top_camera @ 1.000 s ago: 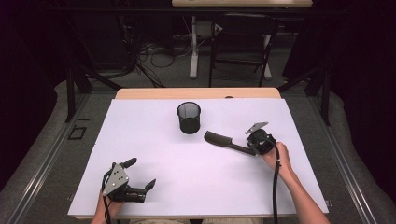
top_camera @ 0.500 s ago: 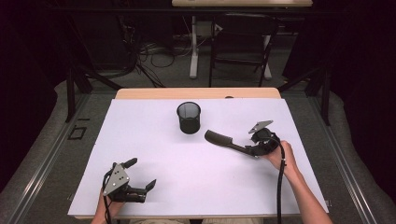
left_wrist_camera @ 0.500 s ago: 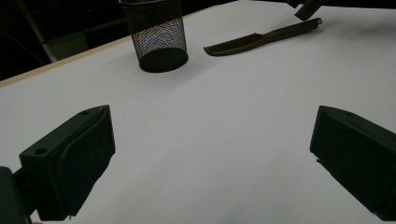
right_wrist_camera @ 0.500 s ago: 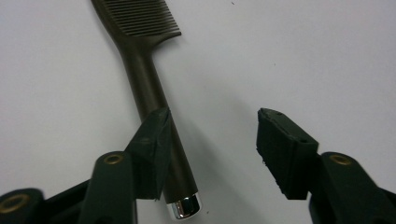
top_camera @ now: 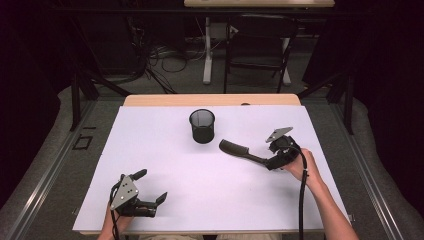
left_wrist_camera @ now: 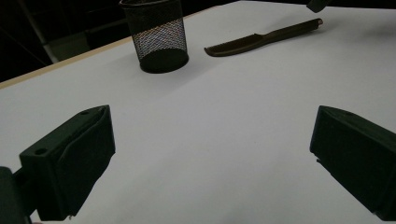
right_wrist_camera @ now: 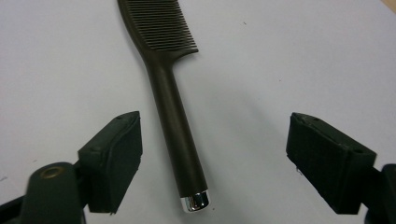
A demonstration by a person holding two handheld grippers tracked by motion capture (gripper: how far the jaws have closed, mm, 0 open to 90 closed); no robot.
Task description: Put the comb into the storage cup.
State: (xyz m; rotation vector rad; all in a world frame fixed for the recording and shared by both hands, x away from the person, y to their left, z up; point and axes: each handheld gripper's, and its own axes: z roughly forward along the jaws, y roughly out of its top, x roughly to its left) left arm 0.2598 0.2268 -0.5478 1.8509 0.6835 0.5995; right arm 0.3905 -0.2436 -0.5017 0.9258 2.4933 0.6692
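The comb [right_wrist_camera: 170,93] lay flat just right of the mesh cup [top_camera: 202,126], handle pointing away from it into the wide-spread jaws of the right gripper [right_wrist_camera: 212,163], while the left gripper [top_camera: 150,192], equally wide and empty, sat well apart.

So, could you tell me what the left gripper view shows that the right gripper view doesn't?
The left gripper view adds the black mesh cup standing upright beside the comb, seen whole and lying flat. The right gripper view adds the comb's chrome end cap, lying between open jaws of the right gripper. Both share the comb and the white tabletop.
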